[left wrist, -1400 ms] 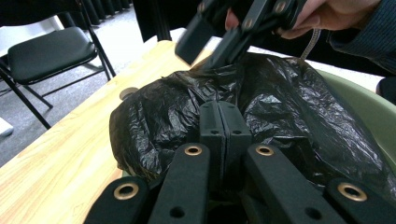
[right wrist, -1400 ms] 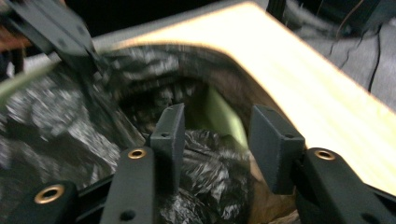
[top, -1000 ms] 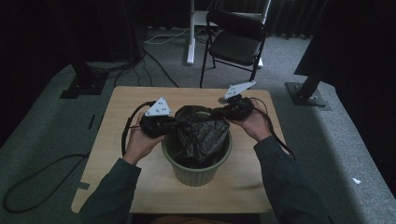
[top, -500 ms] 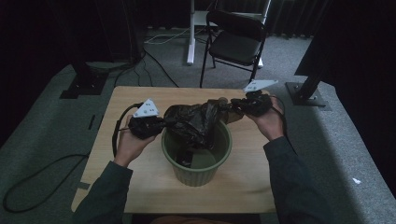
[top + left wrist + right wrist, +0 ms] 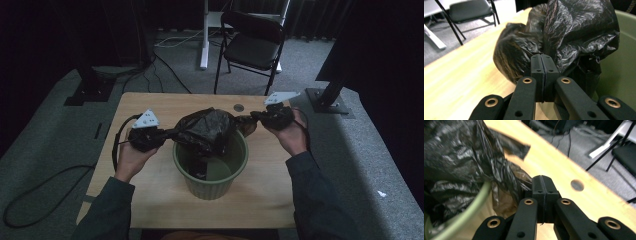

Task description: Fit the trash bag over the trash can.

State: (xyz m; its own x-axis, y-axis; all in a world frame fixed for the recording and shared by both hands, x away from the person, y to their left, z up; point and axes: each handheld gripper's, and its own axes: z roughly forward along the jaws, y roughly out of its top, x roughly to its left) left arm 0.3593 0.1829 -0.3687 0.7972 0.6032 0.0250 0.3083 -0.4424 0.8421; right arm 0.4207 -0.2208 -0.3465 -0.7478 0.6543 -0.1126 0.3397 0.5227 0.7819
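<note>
A black plastic bag (image 5: 206, 129) is stretched above a green ribbed bin (image 5: 210, 181) in the middle of the wooden table (image 5: 150, 200). My left gripper (image 5: 159, 136) is shut on the bag's left edge, to the left of the bin. In the left gripper view the jaws are pressed together at the bag (image 5: 564, 32), with the bin's rim (image 5: 624, 62) on the right. My right gripper (image 5: 256, 118) is shut on the bag's right edge, past the bin's far right rim. The right gripper view shows the bag (image 5: 459, 152) gathered at the closed jaws over the bin rim (image 5: 471, 205).
A round hole (image 5: 239, 107) sits in the tabletop near the far edge. A black folding chair (image 5: 250, 45) and a white desk leg (image 5: 204, 35) stand beyond the table. Cables (image 5: 45, 185) lie on the grey floor at the left.
Both grippers have moved outward, away from each other, pulling the bag wider and lifting it above the bin's mouth. Both stay shut on the bag.
</note>
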